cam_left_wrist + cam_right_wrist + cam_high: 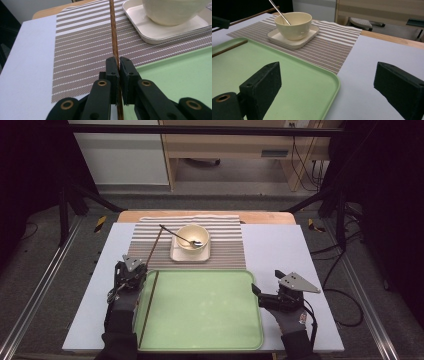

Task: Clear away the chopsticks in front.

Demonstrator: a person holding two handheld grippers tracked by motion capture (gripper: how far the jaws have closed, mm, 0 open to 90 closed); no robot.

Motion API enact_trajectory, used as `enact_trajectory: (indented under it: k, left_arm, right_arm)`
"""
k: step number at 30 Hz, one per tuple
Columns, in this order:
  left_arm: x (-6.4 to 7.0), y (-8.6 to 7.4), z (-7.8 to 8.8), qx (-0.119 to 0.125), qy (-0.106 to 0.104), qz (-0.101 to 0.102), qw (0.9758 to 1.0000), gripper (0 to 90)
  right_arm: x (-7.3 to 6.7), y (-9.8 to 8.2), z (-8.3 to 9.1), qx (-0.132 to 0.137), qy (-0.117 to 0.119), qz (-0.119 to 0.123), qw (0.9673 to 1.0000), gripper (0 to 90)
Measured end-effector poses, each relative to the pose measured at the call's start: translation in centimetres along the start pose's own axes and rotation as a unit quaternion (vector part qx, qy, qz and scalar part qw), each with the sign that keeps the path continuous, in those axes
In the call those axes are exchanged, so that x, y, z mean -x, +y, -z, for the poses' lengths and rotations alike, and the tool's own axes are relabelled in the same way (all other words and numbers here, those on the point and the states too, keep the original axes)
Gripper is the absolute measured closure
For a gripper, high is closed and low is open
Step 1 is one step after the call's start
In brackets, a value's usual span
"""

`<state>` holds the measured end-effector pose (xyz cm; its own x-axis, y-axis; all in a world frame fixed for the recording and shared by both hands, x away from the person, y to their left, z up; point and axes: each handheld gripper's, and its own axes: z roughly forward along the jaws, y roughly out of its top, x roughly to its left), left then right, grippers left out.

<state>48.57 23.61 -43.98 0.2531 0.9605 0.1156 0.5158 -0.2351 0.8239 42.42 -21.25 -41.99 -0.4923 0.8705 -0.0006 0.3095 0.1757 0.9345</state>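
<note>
Left gripper (131, 270) at the green tray's (200, 340) left edge, jaws pinching a brown stick (114, 37) that points up over the striped mat (230, 251). Right gripper (270, 296) low at the tray's right edge, jaws wide apart, holding nothing. Another stick (149, 307) on the tray.

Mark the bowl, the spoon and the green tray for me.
bowl (193, 238): high view, inner wall.
spoon (183, 238): high view, handle.
tray (200, 312): high view, bare floor.
</note>
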Motion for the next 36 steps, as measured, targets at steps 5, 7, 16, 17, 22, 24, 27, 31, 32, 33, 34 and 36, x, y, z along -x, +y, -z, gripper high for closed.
enact_trajectory:
  k: [5, 7, 16, 17, 22, 24, 27, 31, 32, 33, 34, 36]
  left_arm:
    - [0.2, -1.1, 1.5, 0.003, 0.014, 0.015, 0.9998, 85.1]
    - [0.3, -1.6, 2.0, -0.003, 0.023, 0.015, 0.9996, 85.1]
    - [1.6, -3.5, 4.9, 0.012, 0.022, 0.037, 0.999, 85.1]
    - [1.8, -3.7, 5.2, 0.013, 0.018, 0.04, 0.999, 85.0]
    - [2.9, -4.6, 6.7, 0.026, 0.004, 0.044, 0.9987, 85.0]
    - [3.3, -4.9, 7.2, 0.033, -0.004, 0.046, 0.9984, 85.0]
    - [4.1, -5.3, 7.9, 0.042, -0.017, 0.047, 0.9979, 85.0]
    - [5.2, -5.9, 8.5, 0.043, -0.029, 0.044, 0.9977, 85.0]
    - [5.6, -6.1, 8.7, 0.043, -0.031, 0.041, 0.9978, 85.0]
    - [5.8, -6.2, 8.9, 0.043, -0.032, 0.039, 0.9978, 85.0]
    - [5.8, -6.2, 8.9, 0.043, -0.032, 0.039, 0.9978, 85.0]
    - [6.5, -6.8, 9.5, 0.043, -0.034, 0.036, 0.9979, 85.0]
  right_arm:
    - [0.0, 0.0, 0.0, -0.001, 0.0, -0.001, 1.0, 7.8]
    - [-0.1, 0.0, 0.0, 0.001, 0.001, 0.0, 1.0, 7.8]
    - [-0.1, 0.0, 0.0, 0.0, 0.001, 0.001, 1.0, 7.8]
    - [-0.1, 0.0, 0.0, 0.001, 0.001, 0.001, 1.0, 7.8]
    - [-0.1, 0.1, 0.0, 0.002, 0.001, 0.0, 1.0, 7.8]
    - [-0.1, 0.1, 0.0, 0.002, 0.002, 0.001, 1.0, 7.7]
    - [0.0, 0.1, 0.1, 0.002, 0.001, 0.0, 1.0, 7.7]
    - [-0.1, 0.1, 0.1, 0.002, 0.001, 0.001, 1.0, 7.7]
    - [-0.1, 0.1, 0.1, 0.002, 0.001, 0.001, 1.0, 7.7]
    - [-0.1, 0.1, 0.1, 0.002, 0.001, 0.002, 1.0, 7.7]
    - [-0.1, 0.1, 0.1, 0.002, 0.001, 0.002, 1.0, 7.7]
    - [0.0, 0.1, 0.1, 0.002, 0.001, 0.0, 1.0, 7.7]
